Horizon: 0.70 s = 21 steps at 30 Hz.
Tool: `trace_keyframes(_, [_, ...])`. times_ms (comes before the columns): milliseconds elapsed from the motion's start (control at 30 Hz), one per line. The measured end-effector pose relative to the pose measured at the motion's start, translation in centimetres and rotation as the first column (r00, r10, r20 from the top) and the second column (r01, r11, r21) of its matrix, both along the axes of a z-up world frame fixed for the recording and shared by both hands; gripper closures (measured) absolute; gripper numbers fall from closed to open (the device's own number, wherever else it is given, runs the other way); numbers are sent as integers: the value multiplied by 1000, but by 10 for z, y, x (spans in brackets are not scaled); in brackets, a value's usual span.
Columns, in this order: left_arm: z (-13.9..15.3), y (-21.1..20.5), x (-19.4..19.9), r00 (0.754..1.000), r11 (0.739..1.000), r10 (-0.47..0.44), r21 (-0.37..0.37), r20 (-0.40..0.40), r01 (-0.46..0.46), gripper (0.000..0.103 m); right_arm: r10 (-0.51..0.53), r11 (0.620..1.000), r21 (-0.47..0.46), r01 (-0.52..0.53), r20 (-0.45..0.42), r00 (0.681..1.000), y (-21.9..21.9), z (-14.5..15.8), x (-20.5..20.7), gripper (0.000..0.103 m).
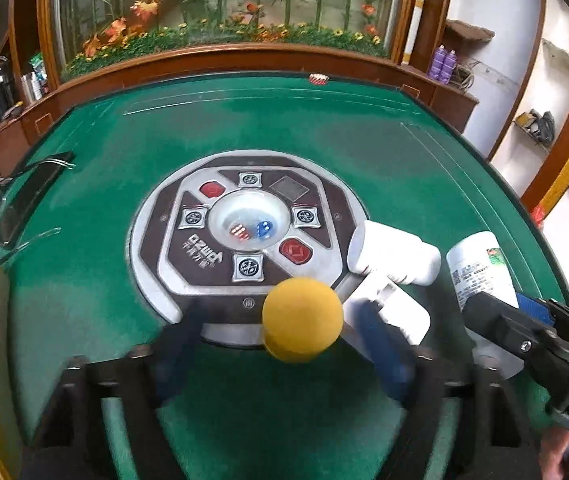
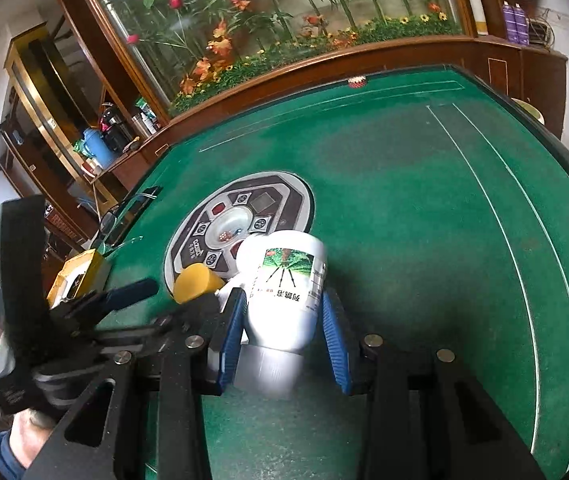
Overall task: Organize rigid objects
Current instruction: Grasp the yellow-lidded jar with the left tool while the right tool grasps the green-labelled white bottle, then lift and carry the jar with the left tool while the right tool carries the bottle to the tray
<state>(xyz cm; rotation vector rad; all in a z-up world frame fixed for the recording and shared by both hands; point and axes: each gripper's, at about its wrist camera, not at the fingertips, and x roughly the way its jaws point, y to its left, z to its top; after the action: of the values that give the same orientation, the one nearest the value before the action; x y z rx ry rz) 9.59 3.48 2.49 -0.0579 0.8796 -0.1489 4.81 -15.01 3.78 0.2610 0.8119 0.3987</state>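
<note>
Item: white bottle, lower centre, clamped between my right gripper fingers above the green tabletop. Item: yellow ball, lower centre; my left gripper fingers spread apart around it, grip uncertain.

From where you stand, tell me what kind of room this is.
Probably a home games room: an automatic mahjong table with green felt, its central dice dome, and a glass-fronted artificial plant display in wooden cabinetry behind.
</note>
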Motion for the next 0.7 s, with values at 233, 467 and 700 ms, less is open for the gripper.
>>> trace_keyframes(233, [4, 20, -14, 999, 998, 48, -35, -8, -48, 60, 29, 1000, 8, -29, 40, 999, 4, 7, -8, 66])
trace_keyframes(467, [45, 46, -76, 995, 990, 74, -126, 62, -66, 60, 122, 992, 26, -125, 112, 986, 15, 24, -25, 66])
trace_keyframes(700, [118, 81, -153, 974, 982, 111, -171, 199, -77, 60, 276, 956, 63, -286, 131, 952, 44, 36, -42, 66])
